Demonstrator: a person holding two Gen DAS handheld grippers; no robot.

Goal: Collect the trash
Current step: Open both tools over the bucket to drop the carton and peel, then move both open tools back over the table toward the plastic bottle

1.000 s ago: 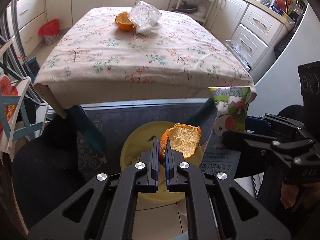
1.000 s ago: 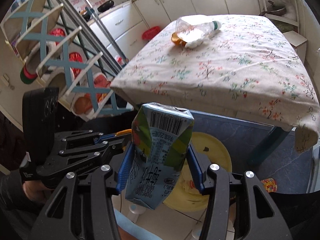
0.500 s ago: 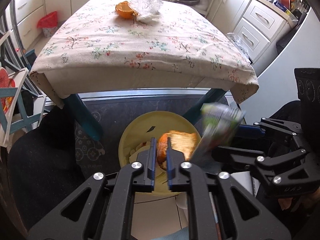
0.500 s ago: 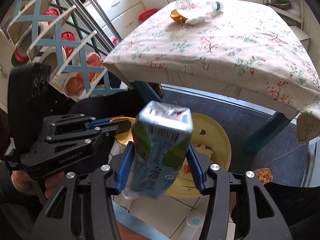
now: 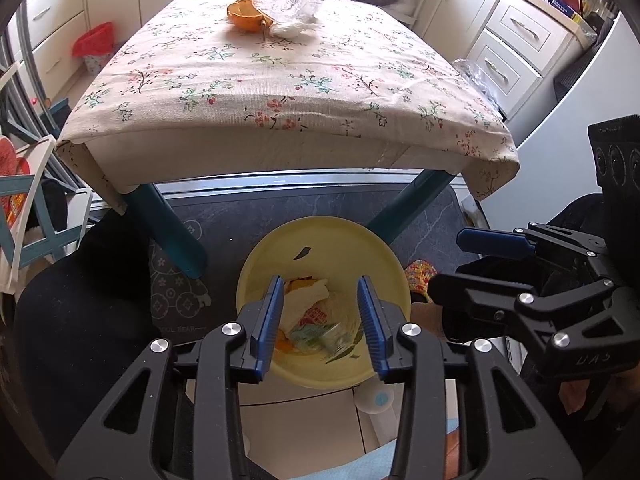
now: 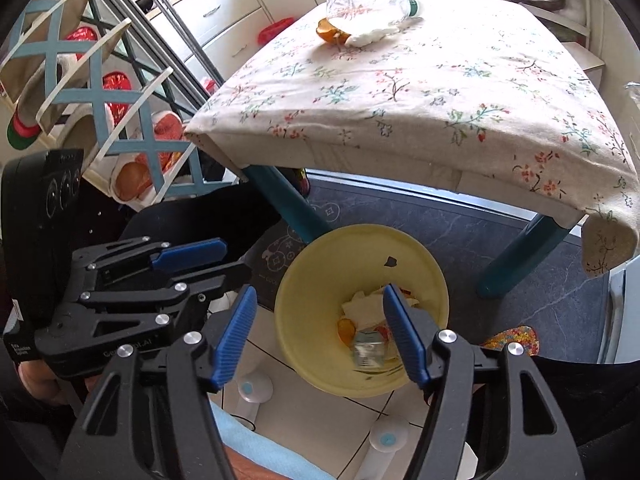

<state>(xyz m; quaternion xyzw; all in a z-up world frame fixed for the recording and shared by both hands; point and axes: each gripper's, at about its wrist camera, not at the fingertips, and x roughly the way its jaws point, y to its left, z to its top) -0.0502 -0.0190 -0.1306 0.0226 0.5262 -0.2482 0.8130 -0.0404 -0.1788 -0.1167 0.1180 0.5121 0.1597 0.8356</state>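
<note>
Both grippers hang over the yellow bin [image 5: 256, 280] on the floor, pointing down into it. The left gripper [image 5: 320, 316] has its jaws opening, with nothing between them, only the inside of the bin far below. The right gripper [image 6: 320, 332] has its jaws opening too, wider than the left, and they are empty as well. Down in the bin lies the trash: a drink carton [image 6: 368, 350] that looks blurry, so I think it may be falling or only just landing, with an orange peel [image 6: 345, 328] beside it and some white paper [image 6: 362, 306] behind them. To do this drop well, I would keep both grippers over the middle of the bin, not over its rim, until the things lie flat at the bottom, and then lift straight up so no finger bumps the rim and tips it. Behind the bin is a dark mat [image 5: 280, 208] and the blue legs of the table [image 5: 176, 236]. The table has a flowered cloth [image 5: 280, 80] over it. At the far end of the cloth there is more trash to collect: a squashed clear bottle [image 6: 368, 2] lying on its side, half an orange [image 5: 244, 14] touching it on the left, and a white crumpled wad [image 5: 286, 29] just in front of the bottle. These three sit close together, so each gripper should take one thing at a time. A small red bin [image 5: 94, 46] stands on the floor far off to the left, by the cupboards.
</note>
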